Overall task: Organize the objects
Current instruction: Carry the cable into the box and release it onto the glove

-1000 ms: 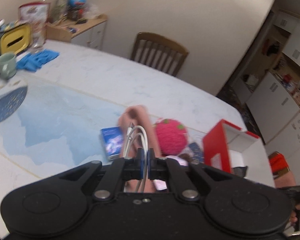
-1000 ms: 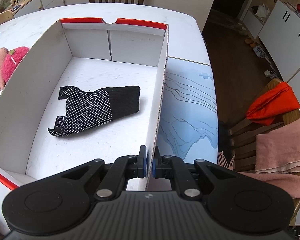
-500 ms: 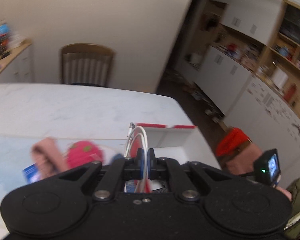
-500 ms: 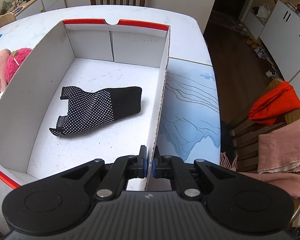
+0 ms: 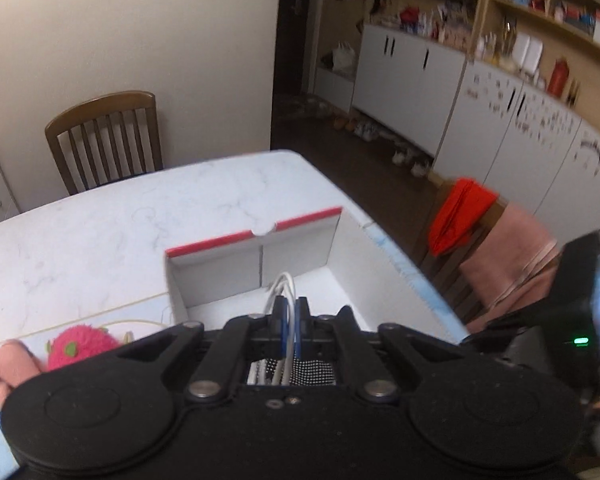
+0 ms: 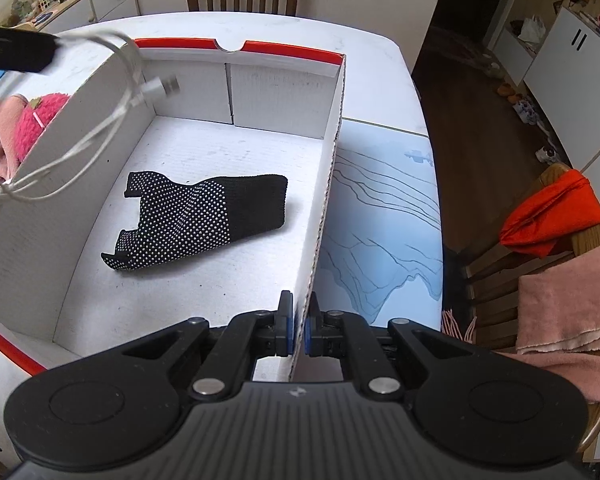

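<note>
My left gripper (image 5: 288, 312) is shut on a coiled white USB cable (image 5: 283, 286) and holds it over the white cardboard box (image 5: 300, 240) with red rims. In the right wrist view the cable (image 6: 100, 120) hangs above the box's left wall, with its plug free. A black dotted glove (image 6: 204, 220) lies on the box floor. My right gripper (image 6: 298, 324) is shut on the box's right wall (image 6: 326, 200) near its front corner.
A pink plush strawberry (image 5: 80, 346) and pink cloth (image 5: 4, 368) lie on the table left of the box. A blue mountain-print mat (image 6: 380, 220) lies right of the box. Chairs with orange (image 6: 552, 212) and pink cloths stand at the right.
My left gripper has swung right with the cable, from above the items on the table to over the box. The cable now shows in the right wrist view. My right gripper stays put.
</note>
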`<action>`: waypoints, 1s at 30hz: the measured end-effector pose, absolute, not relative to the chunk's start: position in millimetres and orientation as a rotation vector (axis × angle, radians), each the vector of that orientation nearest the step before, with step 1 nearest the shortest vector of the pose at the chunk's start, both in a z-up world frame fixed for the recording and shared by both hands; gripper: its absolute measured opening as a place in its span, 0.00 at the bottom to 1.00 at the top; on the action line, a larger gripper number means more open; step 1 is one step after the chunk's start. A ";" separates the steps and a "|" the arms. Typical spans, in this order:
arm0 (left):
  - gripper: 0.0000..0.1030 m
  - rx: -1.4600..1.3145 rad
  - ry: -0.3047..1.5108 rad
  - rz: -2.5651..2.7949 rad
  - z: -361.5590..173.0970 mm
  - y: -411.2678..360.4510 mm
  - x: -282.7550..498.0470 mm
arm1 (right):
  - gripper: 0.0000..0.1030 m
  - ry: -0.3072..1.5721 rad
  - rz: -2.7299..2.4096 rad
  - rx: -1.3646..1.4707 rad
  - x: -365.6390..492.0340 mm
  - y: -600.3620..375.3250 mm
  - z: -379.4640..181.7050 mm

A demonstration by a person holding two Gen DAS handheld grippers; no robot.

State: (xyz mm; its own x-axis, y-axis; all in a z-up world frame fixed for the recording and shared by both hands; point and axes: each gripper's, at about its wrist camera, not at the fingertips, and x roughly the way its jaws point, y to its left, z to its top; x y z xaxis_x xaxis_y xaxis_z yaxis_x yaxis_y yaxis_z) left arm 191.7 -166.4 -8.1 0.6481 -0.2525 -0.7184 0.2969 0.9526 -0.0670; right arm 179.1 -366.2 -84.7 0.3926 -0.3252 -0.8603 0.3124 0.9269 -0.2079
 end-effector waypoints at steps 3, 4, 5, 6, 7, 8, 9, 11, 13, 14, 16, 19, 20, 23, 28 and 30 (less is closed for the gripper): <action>0.01 0.097 0.840 -0.311 -28.3 -181.7 202.7 | 0.05 1.093 -0.414 -0.012 178.7 -365.9 -84.9; 0.01 0.104 0.853 -0.312 -35.4 -185.6 205.8 | 0.05 1.092 -0.414 -0.012 178.6 -366.0 -85.0; 0.01 0.111 0.866 -0.311 -40.3 -188.7 209.7 | 0.05 1.092 -0.413 -0.010 178.5 -366.3 -84.9; 0.01 0.114 0.880 -0.312 -47.1 -189.8 212.5 | 0.05 1.091 -0.424 -0.005 178.2 -366.3 -84.9; 0.01 0.110 0.899 -0.316 -53.8 -191.4 214.4 | 0.05 1.090 -0.424 -0.006 178.1 -366.2 -84.9; 0.01 0.101 0.919 -0.318 -59.9 -192.0 216.0 | 0.05 1.089 -0.424 -0.007 178.0 -366.0 -85.0; 0.01 0.090 0.942 -0.323 -64.0 -192.4 218.8 | 0.05 1.088 -0.423 -0.008 177.8 -365.7 -84.9; 0.01 0.071 0.964 -0.337 -72.4 -193.0 219.5 | 0.05 1.087 -0.423 -0.008 177.8 -365.4 -84.7; 0.01 0.052 0.981 -0.362 -76.8 -194.7 219.9 | 0.05 1.085 -0.434 -0.004 177.4 -365.1 -84.6; 0.01 0.042 0.997 -0.371 -79.0 -196.4 220.1 | 0.05 1.085 -0.433 -0.004 177.4 -365.1 -84.5; 0.02 0.031 1.033 -0.379 -85.7 -199.6 221.8 | 0.05 1.084 -0.443 0.005 176.8 -365.4 -84.3; 0.06 0.014 1.078 -0.388 -96.6 -200.1 222.2 | 0.05 1.083 -0.445 0.012 177.1 -366.2 -83.8; 0.09 0.010 1.091 -0.391 -99.6 -200.5 222.8 | 0.05 1.083 -0.445 0.013 177.0 -366.3 -83.7; 0.16 0.002 1.120 -0.410 -106.1 -203.5 223.3 | 0.05 1.082 -0.460 0.024 176.7 -366.5 -83.7; 0.44 -0.002 1.127 -0.430 -108.8 -202.1 219.9 | 0.05 1.083 -0.482 0.035 176.5 -366.9 -83.5; 0.58 -0.005 1.113 -0.433 -105.6 -200.5 217.3 | 0.05 1.084 -0.484 0.036 176.6 -366.9 -83.4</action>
